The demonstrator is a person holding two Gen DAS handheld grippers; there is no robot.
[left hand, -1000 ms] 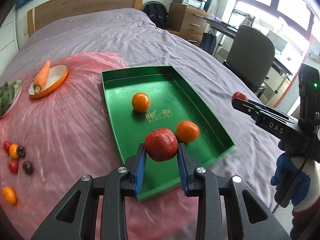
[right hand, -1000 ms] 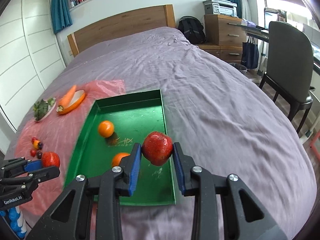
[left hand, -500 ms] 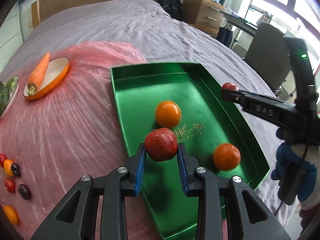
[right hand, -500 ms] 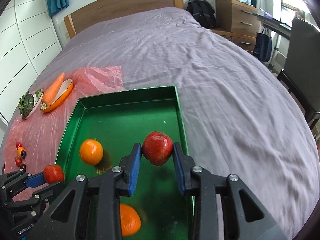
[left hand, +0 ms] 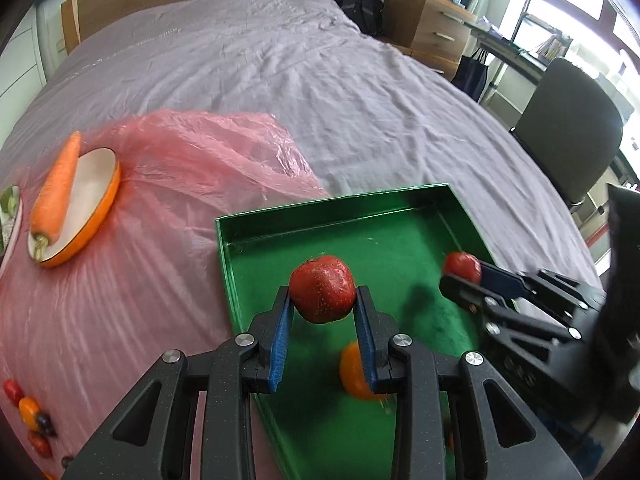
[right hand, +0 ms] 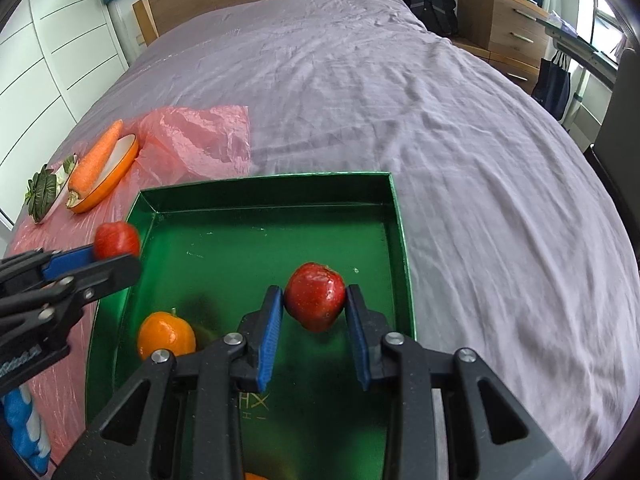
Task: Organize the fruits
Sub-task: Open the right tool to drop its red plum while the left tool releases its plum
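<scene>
Over green tray [right hand: 402, 236]: you held one red apple [left hand: 322, 294] pinched in left gripper [left hand: 322, 312], second red apple [right hand: 315, 295] pinched in right gripper [right hand: 314, 320]. Orange [right hand: 166, 334] lay on tray floor. Step: placing. Next, likely: lower both, spread fingers clear of orange.

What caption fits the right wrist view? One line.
Right gripper holds a red apple over the green tray; an orange lies inside.

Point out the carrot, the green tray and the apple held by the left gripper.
carrot [left hand: 56, 184]: left wrist view, middle of its body.
green tray [right hand: 264, 178]: right wrist view, far rim.
apple [left hand: 322, 294]: left wrist view, centre of its skin, in the left gripper [left hand: 322, 312].
</scene>
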